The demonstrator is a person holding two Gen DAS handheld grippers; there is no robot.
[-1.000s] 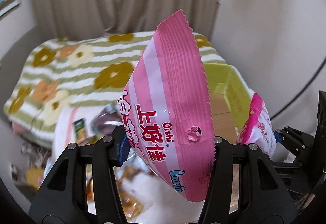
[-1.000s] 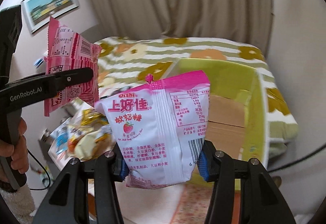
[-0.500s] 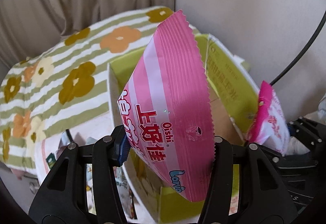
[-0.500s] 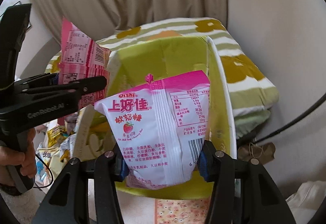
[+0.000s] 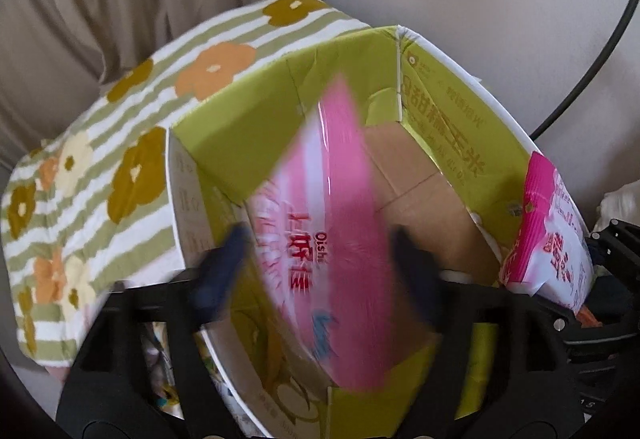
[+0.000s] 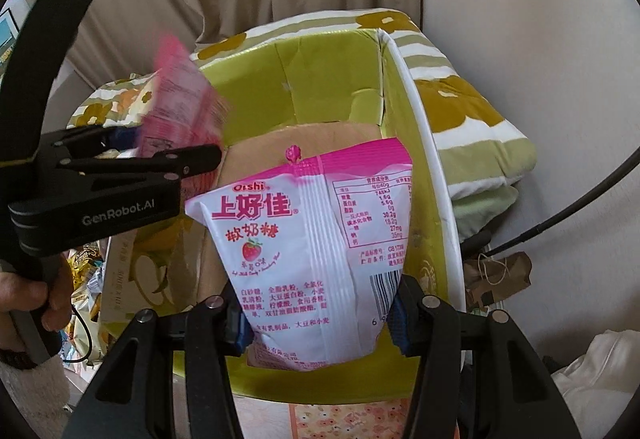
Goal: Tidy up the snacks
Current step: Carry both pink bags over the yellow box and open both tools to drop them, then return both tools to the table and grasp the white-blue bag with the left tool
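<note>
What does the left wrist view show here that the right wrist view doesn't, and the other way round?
Only the left wrist view shows the striped pink Oishi snack bag's front, blurred between the left gripper's opening jaws. Only the right wrist view shows the white-and-pink strawberry candy bag's printed face, clamped in the right gripper, and a hand on the left gripper's handle. Both show the open lime-green cardboard box and flowered striped blanket.

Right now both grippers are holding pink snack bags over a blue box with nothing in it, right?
Not quite: the box is green, with a plain brown cardboard floor, as the right wrist view shows. The right gripper holds its strawberry candy bag; the left gripper is opening around its striped pink bag.
</note>
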